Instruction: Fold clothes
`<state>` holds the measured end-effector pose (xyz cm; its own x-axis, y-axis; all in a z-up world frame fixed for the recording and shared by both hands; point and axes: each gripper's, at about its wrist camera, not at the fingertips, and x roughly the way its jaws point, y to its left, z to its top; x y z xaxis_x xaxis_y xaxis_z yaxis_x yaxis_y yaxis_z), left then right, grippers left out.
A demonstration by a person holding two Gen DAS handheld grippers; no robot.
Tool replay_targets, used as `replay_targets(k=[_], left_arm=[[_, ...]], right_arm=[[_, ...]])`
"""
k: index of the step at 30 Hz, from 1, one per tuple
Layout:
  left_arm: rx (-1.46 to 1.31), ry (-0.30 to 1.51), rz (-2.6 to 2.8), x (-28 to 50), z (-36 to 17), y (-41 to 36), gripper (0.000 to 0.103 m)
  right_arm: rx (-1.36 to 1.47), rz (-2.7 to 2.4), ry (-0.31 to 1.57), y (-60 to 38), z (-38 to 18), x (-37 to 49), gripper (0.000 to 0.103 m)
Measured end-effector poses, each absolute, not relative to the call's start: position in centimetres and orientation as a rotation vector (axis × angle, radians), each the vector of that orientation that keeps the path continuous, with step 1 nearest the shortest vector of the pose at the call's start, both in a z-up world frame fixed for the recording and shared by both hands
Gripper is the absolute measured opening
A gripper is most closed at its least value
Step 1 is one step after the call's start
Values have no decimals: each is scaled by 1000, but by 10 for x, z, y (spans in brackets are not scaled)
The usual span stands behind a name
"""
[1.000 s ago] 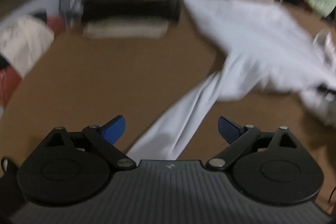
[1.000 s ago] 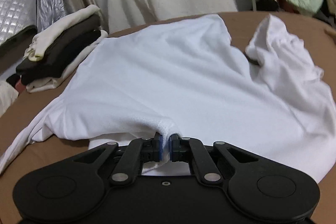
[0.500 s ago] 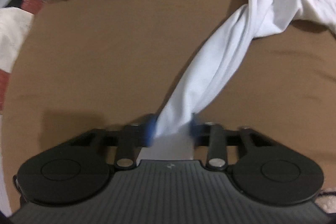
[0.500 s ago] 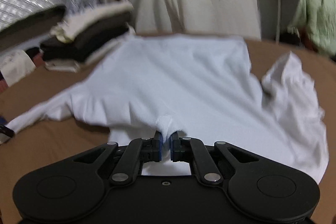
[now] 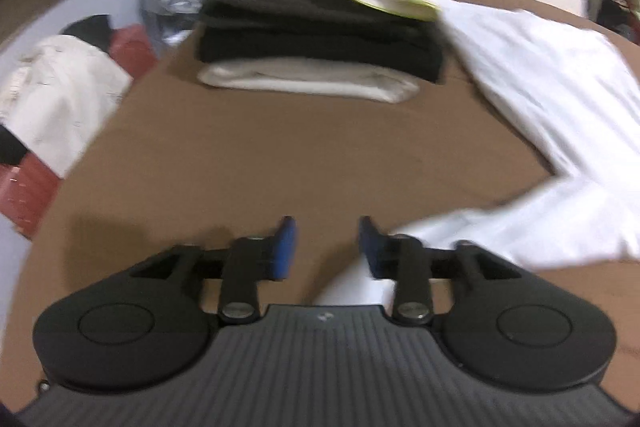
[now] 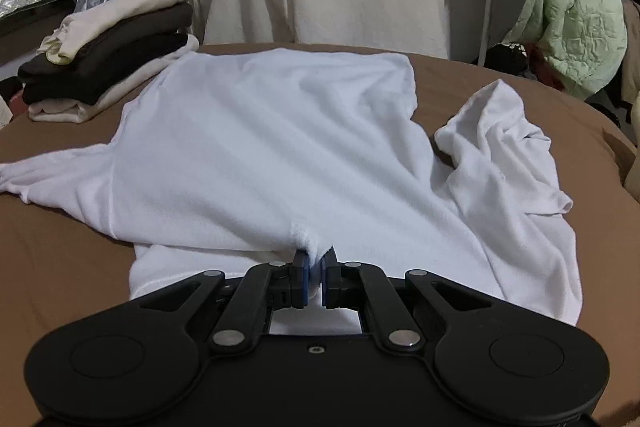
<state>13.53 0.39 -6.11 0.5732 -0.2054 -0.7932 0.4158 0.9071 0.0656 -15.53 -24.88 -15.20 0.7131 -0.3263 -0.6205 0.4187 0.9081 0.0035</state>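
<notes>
Left gripper (image 5: 327, 247) is seen part open over bare brown surface (image 5: 280, 163); its jaws have just been opening and nothing is pinched between them. A white sleeve (image 5: 520, 227) is laid just right of it, long axis running toward centre right. Right gripper (image 6: 316, 277) is clamped on the near edge of the white shirt (image 6: 280, 147), spread mid-frame. A folded stack (image 6: 104, 67) is noted upper left.
</notes>
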Motion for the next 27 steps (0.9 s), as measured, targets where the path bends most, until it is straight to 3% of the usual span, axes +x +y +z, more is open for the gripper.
replay_targets(k=[1, 3, 5, 6, 9, 10, 11, 12, 13, 18, 20, 23, 26, 27], left_arm=[[283, 892, -388, 123, -65, 3, 65], [353, 895, -406, 99, -75, 1, 75], [408, 912, -407, 80, -90, 4, 97], [449, 935, -374, 72, -103, 7, 103], [594, 1008, -205, 60, -142, 21, 101], [561, 1020, -180, 58, -148, 31, 96], [429, 1043, -222, 60, -141, 44, 49], [296, 1066, -260, 62, -135, 57, 17], [167, 1113, -261, 68, -127, 70, 8], [-48, 1035, -190, 80, -72, 104, 8], [-341, 1047, -261, 84, -55, 130, 8], [-1064, 1063, -411, 87, -66, 185, 9], [-1366, 1082, -332, 78, -90, 212, 9], [-1304, 1079, -233, 75, -88, 216, 9]], right_arm=[[132, -415, 662, -248, -154, -154, 5], [110, -418, 668, -246, -158, -151, 5], [107, -420, 670, -246, -160, -150, 5], [110, -421, 672, -246, -161, -150, 5], [117, -424, 683, -246, -160, -149, 6], [114, -424, 685, -245, -160, -149, 6], [110, -423, 685, -245, -160, -149, 6], [105, -420, 685, -244, -160, -150, 6], [103, -417, 685, -244, -160, -151, 6], [147, -419, 683, -249, -160, -151, 7], [147, -420, 683, -249, -161, -151, 7], [136, -417, 683, -249, -163, -151, 7], [142, -412, 682, -251, -163, -151, 7], [148, -411, 681, -252, -163, -152, 7]])
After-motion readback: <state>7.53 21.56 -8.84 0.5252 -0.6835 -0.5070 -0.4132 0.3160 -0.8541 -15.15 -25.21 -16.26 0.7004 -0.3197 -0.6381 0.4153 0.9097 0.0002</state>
